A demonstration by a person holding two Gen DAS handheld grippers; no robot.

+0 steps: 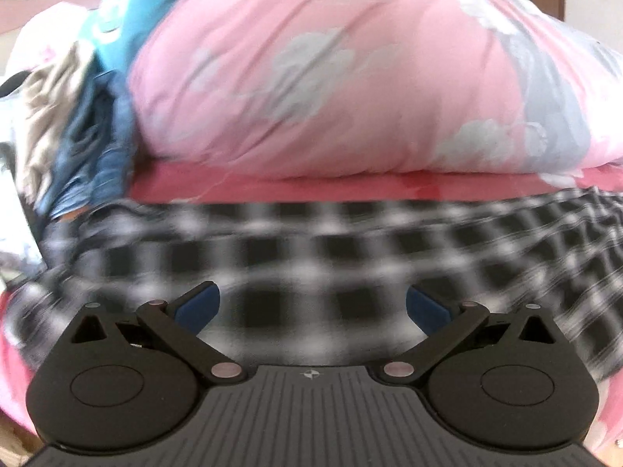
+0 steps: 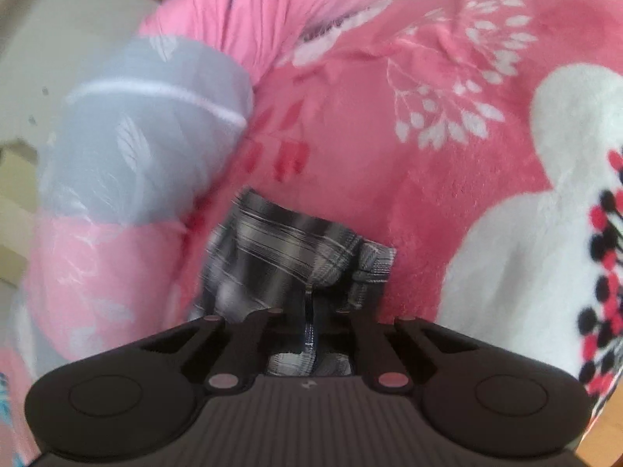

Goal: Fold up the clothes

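The checked garment [image 1: 311, 249], black and white, lies spread across the pink blanket [image 2: 447, 202] of a bed. In the left wrist view it fills the middle band of the picture, just in front of a big pink duvet [image 1: 311, 89] with grey and white cloud shapes. In the right wrist view one bunched part of the same checked cloth [image 2: 288, 257] rises from between the fingers of the right claw [image 2: 311, 334]. The fingers of this claw are brought fully together, and a fold of the cloth is pinched in them.

The left claw [image 1: 311, 307] hangs over the spread garment with its fingers wide apart. The blue pads [image 1: 198, 305] hold nothing, and I cannot tell if they touch the cloth below.

The blanket is fluffy, deep pink, with white leaf sprigs and a large white patch [image 2: 545, 241] that has red and black dots at its edge. The duvet lies just beside the held cloth and shows here a grey part with a white stripe.

At the left of the duvet there is a heap of other clothes: a blue denim piece [image 1: 97, 155], a beige cloth [image 1: 43, 116] and something teal [image 1: 148, 4]. Behind the bed a pale wall [image 2: 58, 39] is visible, and in a corner a small bit of wooden floor [image 2: 611, 428].
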